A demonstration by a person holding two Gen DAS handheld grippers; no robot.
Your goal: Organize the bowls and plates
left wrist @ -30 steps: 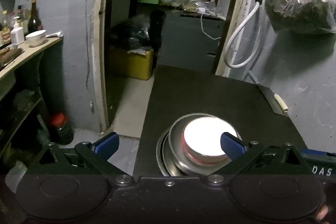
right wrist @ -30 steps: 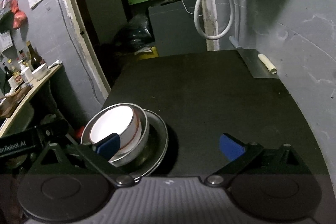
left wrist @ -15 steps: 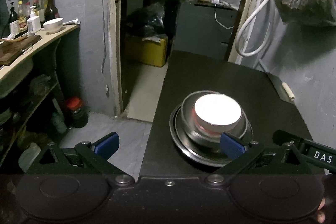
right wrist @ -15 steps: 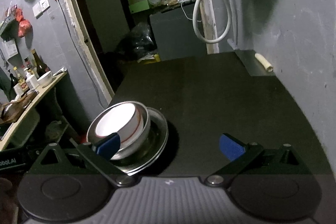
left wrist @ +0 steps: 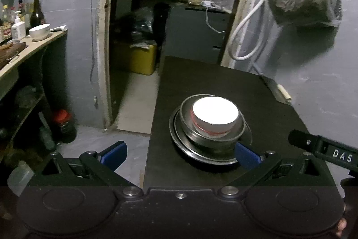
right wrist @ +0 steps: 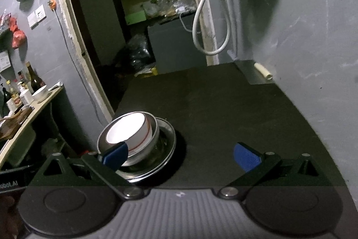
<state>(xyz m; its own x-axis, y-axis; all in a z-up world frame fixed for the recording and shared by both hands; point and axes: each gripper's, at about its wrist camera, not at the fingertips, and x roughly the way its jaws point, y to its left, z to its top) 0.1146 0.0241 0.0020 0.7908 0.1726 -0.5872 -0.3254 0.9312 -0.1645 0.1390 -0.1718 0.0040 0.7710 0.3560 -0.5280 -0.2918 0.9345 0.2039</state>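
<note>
Stack: white bowl (left wrist: 214, 113) sat in steel bowl (left wrist: 232, 140) on plate (right wrist: 166, 156).
Tools: left tool (left wrist: 179, 155) and right tool (right wrist: 180, 155) gaped empty — best lifted away straight, clear of rims.

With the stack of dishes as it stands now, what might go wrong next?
1. The stack, white bowl inside metal bowl on metal plate, sits near the left edge of the black table; a push could send it off.
2. The white bowl appears tilted in the right wrist view, so it may shift or rattle if the stack is moved.

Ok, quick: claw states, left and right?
Left claw: open, holding nothing.
Right claw: open, holding nothing; the stacked dishes sit apart on the table.
</note>
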